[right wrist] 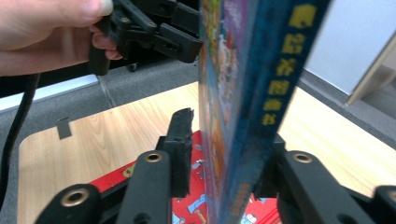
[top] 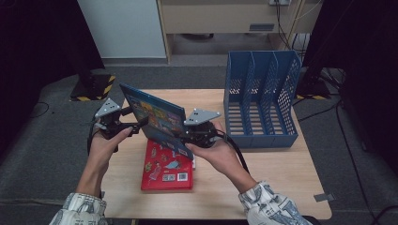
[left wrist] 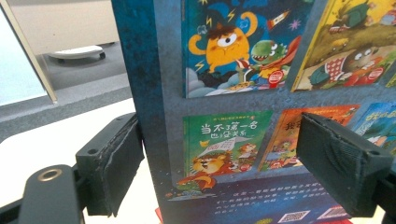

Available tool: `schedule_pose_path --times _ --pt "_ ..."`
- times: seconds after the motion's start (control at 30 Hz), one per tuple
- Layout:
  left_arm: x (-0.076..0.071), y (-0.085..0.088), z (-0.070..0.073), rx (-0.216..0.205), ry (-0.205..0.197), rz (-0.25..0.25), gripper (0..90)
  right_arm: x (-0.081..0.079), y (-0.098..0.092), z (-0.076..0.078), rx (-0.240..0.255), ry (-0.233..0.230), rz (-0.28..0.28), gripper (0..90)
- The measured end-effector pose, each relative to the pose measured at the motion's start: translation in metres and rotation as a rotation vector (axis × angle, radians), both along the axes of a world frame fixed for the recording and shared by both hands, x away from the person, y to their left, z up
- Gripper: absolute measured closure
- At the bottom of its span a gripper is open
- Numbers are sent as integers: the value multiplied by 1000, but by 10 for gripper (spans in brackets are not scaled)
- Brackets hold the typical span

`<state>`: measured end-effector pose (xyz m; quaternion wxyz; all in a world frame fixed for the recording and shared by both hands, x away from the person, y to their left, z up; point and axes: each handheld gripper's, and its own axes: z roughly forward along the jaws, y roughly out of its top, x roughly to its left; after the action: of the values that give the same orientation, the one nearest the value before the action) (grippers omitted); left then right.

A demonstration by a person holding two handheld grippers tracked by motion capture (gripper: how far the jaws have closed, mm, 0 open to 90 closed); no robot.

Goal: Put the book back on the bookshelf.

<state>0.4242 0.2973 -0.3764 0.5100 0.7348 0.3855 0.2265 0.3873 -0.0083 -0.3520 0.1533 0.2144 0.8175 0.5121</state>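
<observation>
A blue picture book (top: 157, 119) is held tilted in the air above the table between my two grippers. In the right gripper view it stands edge-on (right wrist: 243, 116) between the jaws of my right gripper (right wrist: 224, 154). A thin gap shows at the left pad (right wrist: 182, 144), and the book hides the other pad. My left gripper (left wrist: 224, 163) faces the illustrated back cover (left wrist: 261, 93) with its jaws wide apart, one jaw at the spine edge. Its fingertip (right wrist: 180, 44) meets the cover. A red book (top: 166, 166) lies flat on the table under the blue one.
A blue three-slot file rack (top: 260, 98) stands at the table's right rear, its slots holding nothing. The wooden tabletop (top: 277, 173) is bare in front of it. A white cabinet (top: 124, 28) and cables are on the floor beyond.
</observation>
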Motion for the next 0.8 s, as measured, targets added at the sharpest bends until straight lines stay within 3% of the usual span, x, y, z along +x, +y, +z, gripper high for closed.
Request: schedule_pose_path --times 0.2,0.5,0.8 --pt "1 0 1 -1 4 -3 147 2 4 1 31 -32 30 573" --pt "4 -2 0 -8 6 -3 148 12 9 16 85 -84 26 458" --pt "3 -4 0 -6 7 -3 157 19 10 29 111 -88 71 417"
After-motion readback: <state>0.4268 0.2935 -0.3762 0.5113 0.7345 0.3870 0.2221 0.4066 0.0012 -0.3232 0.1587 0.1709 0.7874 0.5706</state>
